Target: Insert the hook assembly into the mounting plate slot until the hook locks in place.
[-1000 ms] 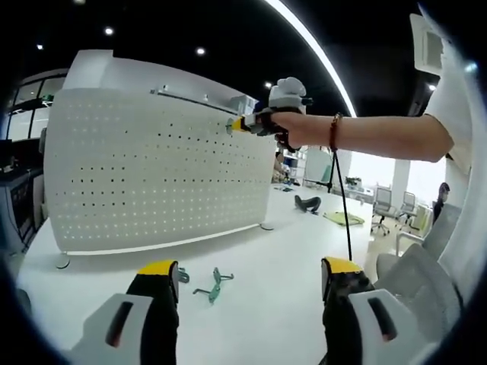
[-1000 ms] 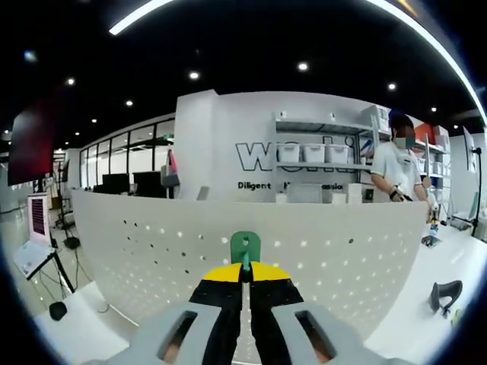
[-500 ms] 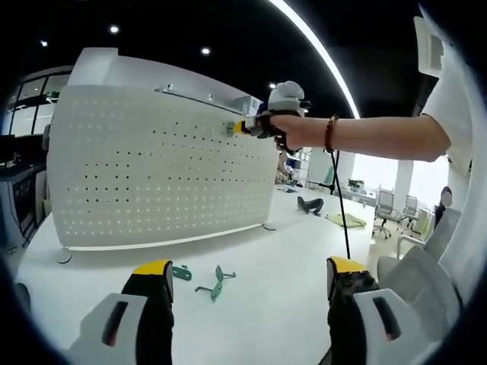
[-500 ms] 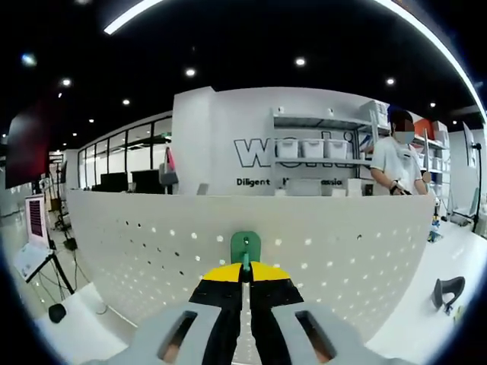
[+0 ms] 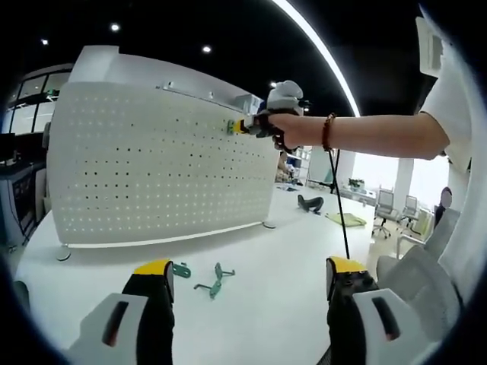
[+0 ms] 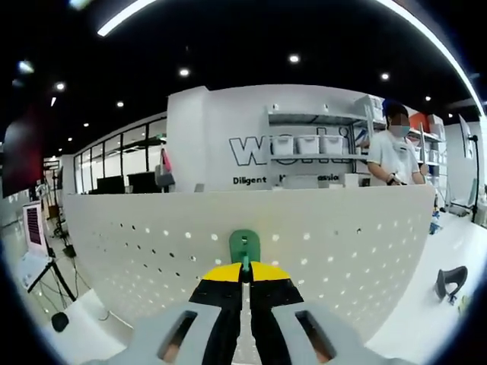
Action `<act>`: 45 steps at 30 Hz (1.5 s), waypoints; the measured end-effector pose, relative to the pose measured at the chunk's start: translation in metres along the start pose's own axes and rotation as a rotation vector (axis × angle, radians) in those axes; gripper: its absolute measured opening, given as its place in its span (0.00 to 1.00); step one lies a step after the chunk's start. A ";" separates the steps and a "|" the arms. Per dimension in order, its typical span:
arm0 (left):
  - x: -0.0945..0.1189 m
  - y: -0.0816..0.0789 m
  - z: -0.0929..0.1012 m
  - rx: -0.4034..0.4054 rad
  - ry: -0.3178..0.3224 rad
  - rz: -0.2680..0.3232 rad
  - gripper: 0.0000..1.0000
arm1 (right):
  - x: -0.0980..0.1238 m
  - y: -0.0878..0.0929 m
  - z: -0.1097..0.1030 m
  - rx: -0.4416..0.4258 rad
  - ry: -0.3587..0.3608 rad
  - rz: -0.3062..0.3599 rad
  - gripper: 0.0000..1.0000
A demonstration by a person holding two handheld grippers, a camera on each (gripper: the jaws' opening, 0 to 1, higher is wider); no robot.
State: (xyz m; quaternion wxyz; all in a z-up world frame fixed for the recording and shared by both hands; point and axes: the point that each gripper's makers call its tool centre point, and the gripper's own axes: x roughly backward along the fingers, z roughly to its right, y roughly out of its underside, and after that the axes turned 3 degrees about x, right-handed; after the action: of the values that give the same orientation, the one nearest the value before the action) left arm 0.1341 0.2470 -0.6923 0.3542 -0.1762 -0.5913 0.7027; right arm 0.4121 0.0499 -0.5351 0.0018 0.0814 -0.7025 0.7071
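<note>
A white perforated mounting plate (image 5: 152, 167) stands upright on the white table (image 5: 259, 281). My right gripper (image 5: 242, 126), held by a hand at the plate's upper right, is shut on a green hook (image 5: 230, 127) that sits against the plate. In the right gripper view the same green hook (image 6: 244, 246) sticks up between the shut yellow-tipped jaws of my right gripper (image 6: 243, 268), close to the plate (image 6: 152, 251). My left gripper (image 5: 247, 275) hangs open over the table, its jaws wide apart. Two more green hooks (image 5: 213, 282) lie on the table ahead of it.
A person's bare arm (image 5: 365, 137) with a bead bracelet reaches across from the right. A black object (image 5: 307, 203) and a yellow-green item (image 5: 345, 219) lie farther back on the table. Office chairs (image 5: 392, 209) stand at the right. A person (image 6: 396, 156) stands behind the plate.
Both views have shifted slightly with the hands. The right gripper stays shut on the green hook at the same spot on the plate. The left gripper stays open.
</note>
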 end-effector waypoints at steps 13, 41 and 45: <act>-0.003 0.001 0.002 0.008 0.009 0.000 0.84 | -0.001 0.002 -0.002 -0.072 0.030 -0.001 0.01; -0.004 0.002 0.004 0.008 0.016 -0.011 0.84 | -0.002 0.007 -0.009 0.151 -0.008 -0.021 0.11; -0.005 0.002 0.004 0.010 0.017 -0.010 0.84 | -0.001 0.003 -0.011 0.164 -0.004 -0.004 0.11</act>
State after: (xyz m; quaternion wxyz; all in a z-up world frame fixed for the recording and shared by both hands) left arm 0.1338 0.2407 -0.6939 0.3638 -0.1776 -0.5857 0.7022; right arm 0.4114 0.0605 -0.5386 -0.0047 0.0839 -0.6420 0.7621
